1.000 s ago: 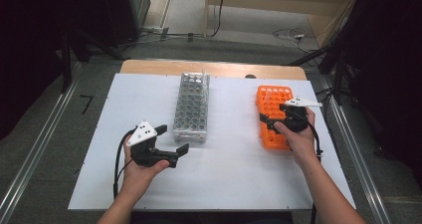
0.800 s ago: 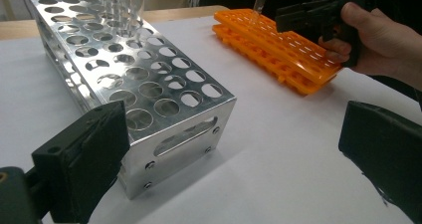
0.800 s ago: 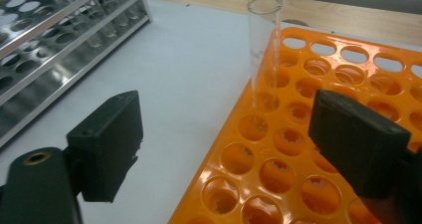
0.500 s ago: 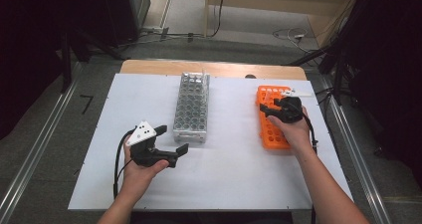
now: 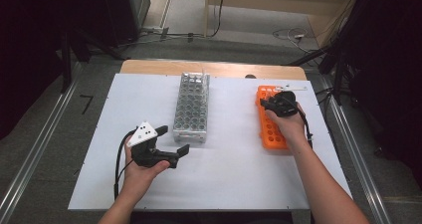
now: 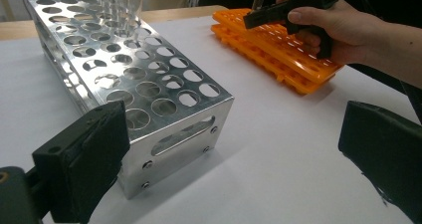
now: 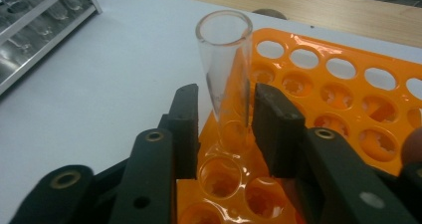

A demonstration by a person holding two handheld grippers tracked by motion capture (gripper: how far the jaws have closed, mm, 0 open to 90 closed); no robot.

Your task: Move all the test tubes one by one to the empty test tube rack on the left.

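A clear glass test tube (image 7: 226,69) stands tilted in a hole at the far left corner of the orange rack (image 7: 348,84). My right gripper (image 7: 226,119) has a jaw on each side of it, open, with a thin gap showing on the left. In the high view that right gripper (image 5: 268,104) is over the far end of the orange rack (image 5: 272,132). My left gripper (image 5: 174,139) rests wide open on the white table, just in front of the near end of the metal rack (image 5: 191,104). Nothing is between its fingers (image 6: 79,169).
A few glass tubes (image 6: 132,5) stand at the far end of the metal rack (image 6: 124,69). The white tabletop (image 5: 239,174) has free room between the racks and along the front edge. A wooden strip runs behind it, with dark floor and cables beyond.
My right gripper has moved from the middle of the orange rack to its far left corner, around the tube. The left gripper has stayed put.
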